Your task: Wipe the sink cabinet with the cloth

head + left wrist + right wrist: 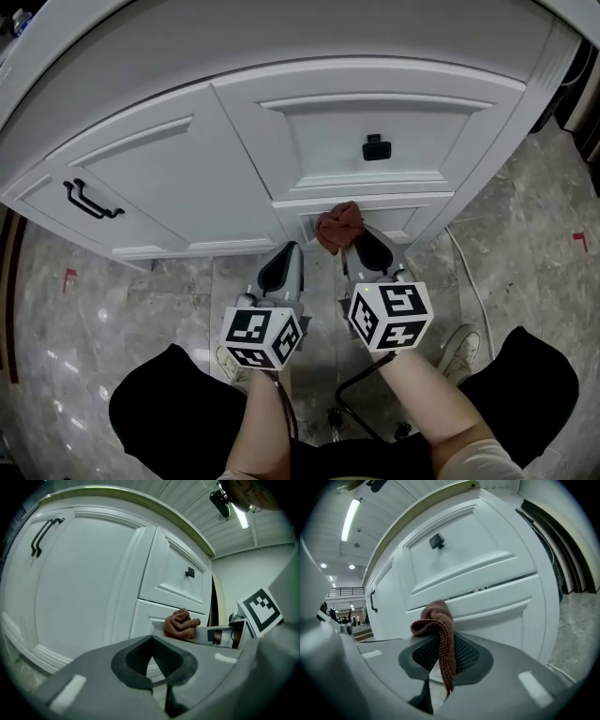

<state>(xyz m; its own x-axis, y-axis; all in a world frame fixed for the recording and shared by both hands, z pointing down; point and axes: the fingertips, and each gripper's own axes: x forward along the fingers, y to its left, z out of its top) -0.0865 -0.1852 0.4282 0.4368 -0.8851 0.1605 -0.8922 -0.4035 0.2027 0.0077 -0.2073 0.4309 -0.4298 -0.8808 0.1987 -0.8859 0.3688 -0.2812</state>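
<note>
I read the right gripper [367, 251] as clamped on the brown cloth [339, 225], its wad against the lower drawer front [412, 216] of the sink cabinet [234, 141]. Left gripper [281, 269] closed, empty, just beside. Judgement: press the wad flat, sweep along the panel, mind the recessed mouldings.

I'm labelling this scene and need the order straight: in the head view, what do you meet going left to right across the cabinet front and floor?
black bar handle → left gripper → cloth → white cable → red floor mark
</note>
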